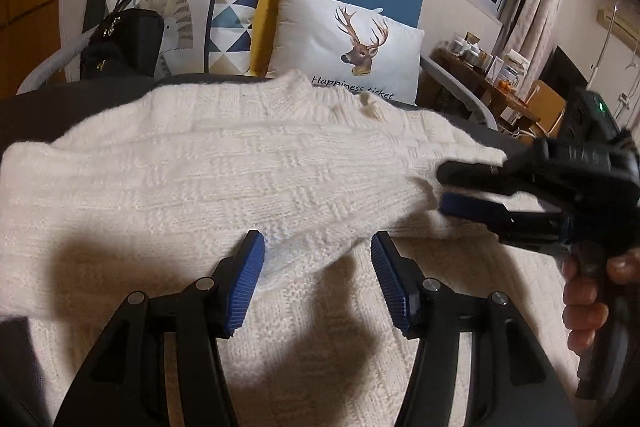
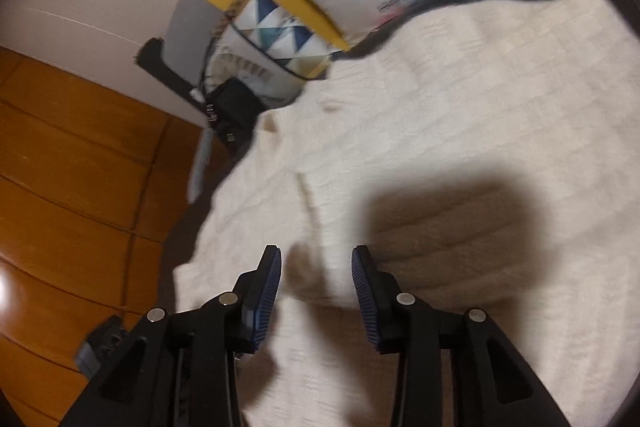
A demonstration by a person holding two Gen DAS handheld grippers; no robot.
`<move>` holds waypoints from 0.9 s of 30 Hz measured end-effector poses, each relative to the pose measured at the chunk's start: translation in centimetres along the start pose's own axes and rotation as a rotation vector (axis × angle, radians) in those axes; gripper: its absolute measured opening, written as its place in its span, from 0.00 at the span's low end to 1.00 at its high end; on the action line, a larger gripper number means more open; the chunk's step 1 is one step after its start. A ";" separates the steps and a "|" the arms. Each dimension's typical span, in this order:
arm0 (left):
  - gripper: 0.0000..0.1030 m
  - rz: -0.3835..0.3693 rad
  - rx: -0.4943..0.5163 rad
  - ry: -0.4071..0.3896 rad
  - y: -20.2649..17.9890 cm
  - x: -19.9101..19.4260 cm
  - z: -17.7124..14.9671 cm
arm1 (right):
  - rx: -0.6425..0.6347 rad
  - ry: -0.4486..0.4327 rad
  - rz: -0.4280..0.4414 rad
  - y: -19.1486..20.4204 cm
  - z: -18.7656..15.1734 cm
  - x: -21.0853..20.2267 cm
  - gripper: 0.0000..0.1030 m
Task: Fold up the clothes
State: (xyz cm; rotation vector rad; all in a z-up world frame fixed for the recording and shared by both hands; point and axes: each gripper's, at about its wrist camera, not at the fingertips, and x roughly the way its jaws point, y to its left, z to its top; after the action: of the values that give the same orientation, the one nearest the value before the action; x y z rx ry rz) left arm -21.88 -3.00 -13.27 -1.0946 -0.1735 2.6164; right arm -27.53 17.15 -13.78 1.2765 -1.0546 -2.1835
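Note:
A cream knitted sweater (image 1: 248,167) lies spread on a dark grey seat (image 1: 472,125), with a folded band of it running across the top. My left gripper (image 1: 318,267) hovers low over the sweater, its blue pads apart; a loose fold edge lies between them without being pressed. My right gripper (image 1: 442,189), held by a hand (image 1: 584,303), comes in from the right with its tips at the sweater's right edge. In the right wrist view the right gripper (image 2: 318,287) shows its pads apart over the blurred sweater (image 2: 460,115), nothing pinched.
A deer-print pillow (image 1: 352,47) and a triangle-pattern pillow (image 1: 228,23) lean on the backrest behind the sweater. A black bag (image 1: 120,43) sits at the back left. Wooden floor (image 2: 72,167) lies beyond the seat's edge. A cluttered side table (image 1: 496,75) stands far right.

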 end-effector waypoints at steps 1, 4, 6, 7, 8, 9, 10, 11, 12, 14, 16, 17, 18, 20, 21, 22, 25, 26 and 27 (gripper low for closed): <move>0.57 0.004 0.005 0.001 -0.1 0.0 0.1 | 0.005 0.019 0.018 0.2 0.0 0.6 0.37; 0.57 0.008 0.010 0.003 -0.2 0.1 0.1 | 0.019 0.076 0.019 0.8 -0.1 2.7 0.37; 0.57 0.005 0.008 -0.002 -0.1 -0.1 0.1 | 0.013 0.067 0.007 1.5 0.0 3.5 0.25; 0.57 0.004 0.008 -0.008 -0.1 -0.2 0.2 | -0.001 0.059 0.013 1.9 0.1 3.7 0.16; 0.57 0.003 0.010 -0.019 0.0 -0.4 0.2 | -0.018 0.051 0.016 2.5 0.1 3.9 0.07; 0.57 -0.003 0.012 -0.035 0.0 -0.8 0.2 | -0.042 0.044 0.009 3.2 0.2 3.8 0.07; 0.57 -0.017 0.015 -0.053 0.1 -1.3 0.3 | -0.066 0.035 0.004 3.9 0.4 3.6 0.07; 0.57 -0.041 0.022 -0.078 0.1 -2.0 0.2 | -0.092 0.020 0.004 4.6 0.6 3.1 0.06; 0.57 -0.066 0.031 -0.099 0.2 -2.6 0.3 | -0.122 -0.002 0.010 5.6 1.1 2.5 0.06; 0.57 -0.105 0.043 -0.134 0.3 -3.7 0.3 | -0.165 -0.037 0.020 7.3 1.9 1.3 0.06; 0.57 -0.126 0.042 -0.143 0.5 -4.2 0.4 | -0.198 -0.073 0.031 8.9 2.7 0.0 0.06; 0.57 -0.121 0.036 -0.135 0.7 -4.2 0.6 | -0.212 -0.092 0.038 9.6 3.1 -0.7 0.06; 0.57 -0.107 0.027 -0.126 1.1 -4.1 0.8 | -0.226 -0.114 0.044 10.3 3.6 -1.5 0.06; 0.57 -0.077 -0.002 -0.103 1.9 -3.7 1.3 | -0.252 -0.156 0.052 11.5 4.5 -3.2 0.06; 0.57 -0.060 -0.019 -0.090 2.5 -3.5 1.7 | -0.260 -0.174 0.046 11.7 4.9 -3.9 0.06; 0.57 -0.038 -0.033 -0.077 3.1 -3.3 2.0 | -0.269 -0.192 0.040 11.9 5.3 -4.7 0.06; 0.57 0.071 -0.090 -0.039 5.7 -2.6 3.0 | -0.277 -0.237 0.022 12.0 6.5 -6.6 0.06; 0.57 0.100 -0.118 -0.043 6.8 -2.7 3.3 | -0.268 -0.249 0.017 11.5 6.8 -7.1 0.06; 0.57 0.123 -0.152 -0.060 7.9 -3.1 3.4 | -0.257 -0.258 0.011 10.9 7.0 -7.6 0.06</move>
State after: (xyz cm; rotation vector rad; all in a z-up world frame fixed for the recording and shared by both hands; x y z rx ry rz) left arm -24.02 -11.47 -10.55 -1.1079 -0.3336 2.7865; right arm -30.11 18.10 1.01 0.8934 -0.8311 -2.4286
